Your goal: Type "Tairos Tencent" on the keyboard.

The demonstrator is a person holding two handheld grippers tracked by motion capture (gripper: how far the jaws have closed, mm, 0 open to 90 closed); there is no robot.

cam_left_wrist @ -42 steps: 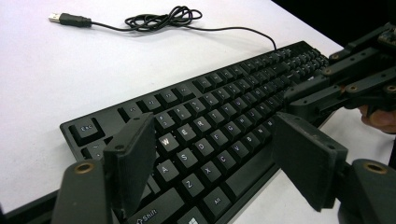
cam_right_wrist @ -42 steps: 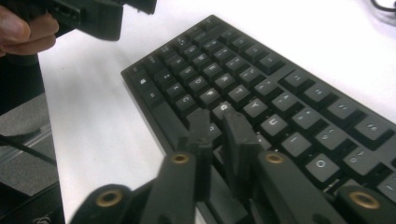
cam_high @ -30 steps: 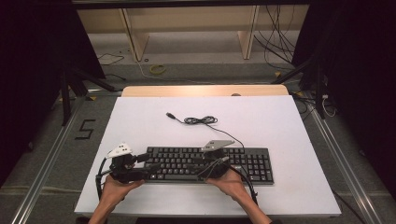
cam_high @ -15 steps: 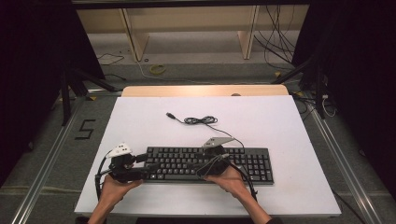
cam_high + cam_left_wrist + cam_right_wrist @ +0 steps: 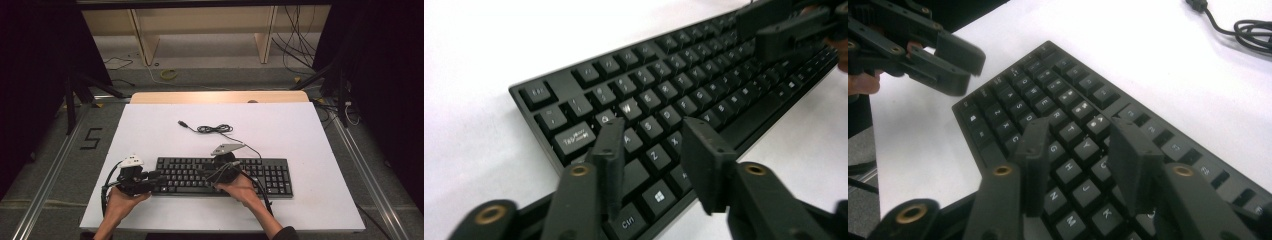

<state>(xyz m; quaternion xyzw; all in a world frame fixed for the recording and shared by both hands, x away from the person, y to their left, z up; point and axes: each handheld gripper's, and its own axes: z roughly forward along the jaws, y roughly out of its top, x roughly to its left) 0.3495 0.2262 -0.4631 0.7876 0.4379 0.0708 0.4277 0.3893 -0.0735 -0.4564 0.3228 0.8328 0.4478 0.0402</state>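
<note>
Keyboard [image 5: 222, 176] — black, full-size, lying flat near the front edge of the white bench [image 5: 310, 130], its long side parallel to that edge. Cable [image 5: 215, 129] runs from its back to a loose coil on the bench behind, plug lying free and unconnected.

Left gripper [image 5: 651, 137] — over the keyboard's left end, fingers half spread above the A–Z–X keys; they have just been closing, with nothing between them.

Right gripper [image 5: 1075, 137] — over the middle letter keys, fingers half spread, also just closing, holding nothing.

Progress, judged — both tools are poised as if typing on the keys; no grasp is taken, the keyboard sits square, the cable is untouched. Which keys are pressed cannot be told.
</note>
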